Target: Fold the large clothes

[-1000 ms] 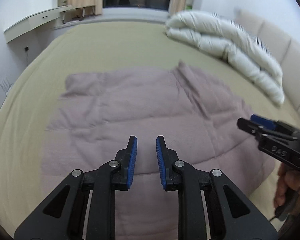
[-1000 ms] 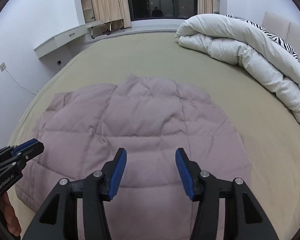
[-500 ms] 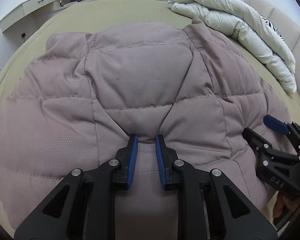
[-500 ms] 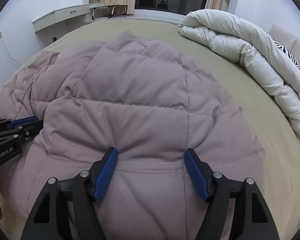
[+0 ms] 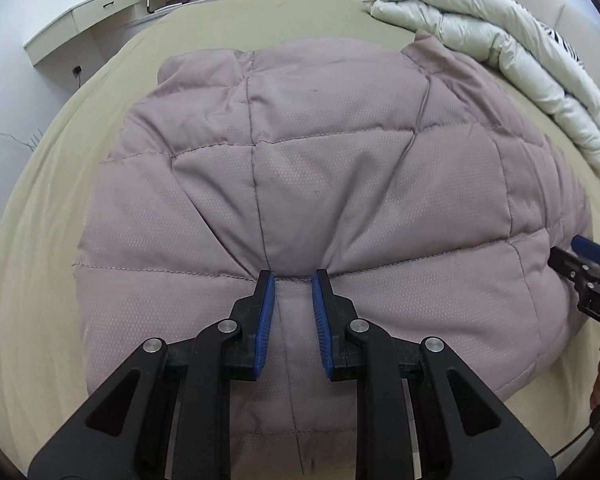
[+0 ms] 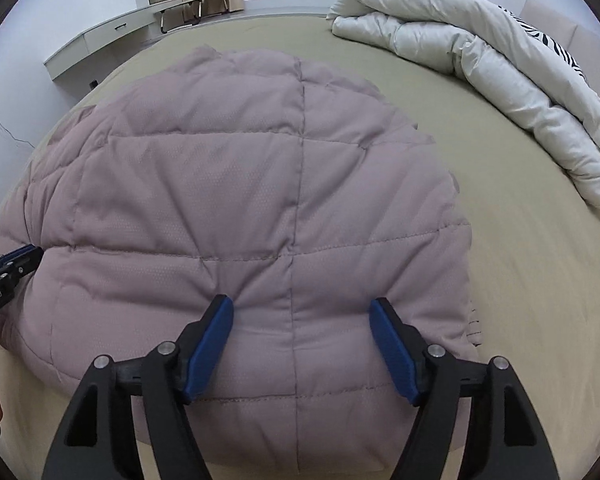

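A large mauve quilted down jacket lies spread on the bed and fills both views; in the right wrist view it shows as a wide padded mound. My left gripper is low over its near edge with the jaws narrowly apart, a fold of fabric bunched between the pads. My right gripper has its jaws wide open, straddling the puffy near edge of the jacket. Each gripper shows at the edge of the other's view: the right one, the left one.
The bed sheet is olive-beige. A rolled white duvet lies at the far right, by the beige headboard. A white desk runs along the far left wall. Curtains and a dark window are at the back.
Both grippers dropped from above the bed down onto the jacket's near edge. The left jaws stayed narrow and now pinch fabric. The right jaws opened wider around the padding.
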A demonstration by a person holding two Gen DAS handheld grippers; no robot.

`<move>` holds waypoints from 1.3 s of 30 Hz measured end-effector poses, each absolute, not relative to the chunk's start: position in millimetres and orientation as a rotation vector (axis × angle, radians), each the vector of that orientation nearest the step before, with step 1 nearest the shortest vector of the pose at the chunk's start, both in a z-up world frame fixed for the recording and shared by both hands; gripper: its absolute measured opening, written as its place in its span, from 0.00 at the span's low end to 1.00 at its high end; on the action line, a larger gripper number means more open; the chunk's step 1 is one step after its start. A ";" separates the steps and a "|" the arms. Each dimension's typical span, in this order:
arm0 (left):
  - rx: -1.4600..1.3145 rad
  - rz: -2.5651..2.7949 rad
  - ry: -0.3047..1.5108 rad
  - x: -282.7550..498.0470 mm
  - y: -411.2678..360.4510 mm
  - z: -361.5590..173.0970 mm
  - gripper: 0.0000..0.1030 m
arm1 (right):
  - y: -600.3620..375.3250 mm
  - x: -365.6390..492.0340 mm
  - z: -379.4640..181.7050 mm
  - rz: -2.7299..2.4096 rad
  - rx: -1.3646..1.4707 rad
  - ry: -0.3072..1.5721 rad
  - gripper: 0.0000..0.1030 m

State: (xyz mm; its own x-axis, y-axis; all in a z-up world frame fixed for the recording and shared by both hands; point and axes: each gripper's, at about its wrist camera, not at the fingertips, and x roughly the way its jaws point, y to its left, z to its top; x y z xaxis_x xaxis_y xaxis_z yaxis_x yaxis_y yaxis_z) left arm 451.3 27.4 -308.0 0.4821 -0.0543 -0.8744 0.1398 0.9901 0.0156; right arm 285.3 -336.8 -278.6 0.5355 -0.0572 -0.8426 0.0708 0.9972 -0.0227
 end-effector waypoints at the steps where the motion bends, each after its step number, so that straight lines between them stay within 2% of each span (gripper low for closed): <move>1: 0.081 -0.121 1.069 454.1 28.5 -310.5 0.19 | -335.1 287.2 -280.0 -0.083 0.005 1.007 0.73; 6: 0.005 -0.156 1.089 454.1 42.9 -307.5 0.19 | -336.0 288.4 -284.3 -0.063 0.006 1.018 0.73; 10: -0.110 -0.118 1.016 430.8 88.7 -271.7 0.19 | -358.4 281.7 -252.6 -0.005 0.113 1.003 0.72; 13: -0.163 -0.049 0.974 419.2 131.6 -254.3 0.24 | -388.1 264.3 -222.2 -0.031 0.180 0.884 0.80; 14: -0.190 -0.043 0.979 419.8 145.6 -254.0 0.29 | -396.4 261.7 -217.2 -0.037 0.201 0.870 0.83; 15: -0.211 -0.037 0.984 420.6 157.7 -254.9 0.41 | -404.5 259.5 -212.9 -0.034 0.226 0.865 0.83; 17: -0.259 -0.002 0.985 424.7 184.2 -260.2 0.58 | -411.5 256.4 -205.9 -0.023 0.221 0.862 0.83; 18: -0.286 0.007 0.986 427.2 193.9 -263.0 0.60 | -412.1 255.7 -203.2 -0.010 0.199 0.856 0.83; 21: -0.436 -0.026 1.028 438.3 223.2 -282.2 0.62 | -423.2 259.6 -209.5 0.000 0.212 0.863 0.92; 26: -0.602 -0.178 1.066 462.4 232.5 -304.1 0.63 | -476.3 272.3 -233.8 0.039 0.523 0.862 0.92; 28: -0.649 -0.238 1.082 479.0 229.5 -312.8 0.68 | -494.1 278.6 -242.3 0.056 0.609 0.851 0.92; 34: -0.794 -0.319 1.148 524.7 215.1 -358.6 0.69 | -532.7 310.2 -274.0 0.128 0.813 0.895 0.92; 39: -0.899 -0.391 1.147 542.9 221.5 -380.9 0.69 | -539.6 336.9 -308.5 0.174 0.903 0.951 0.87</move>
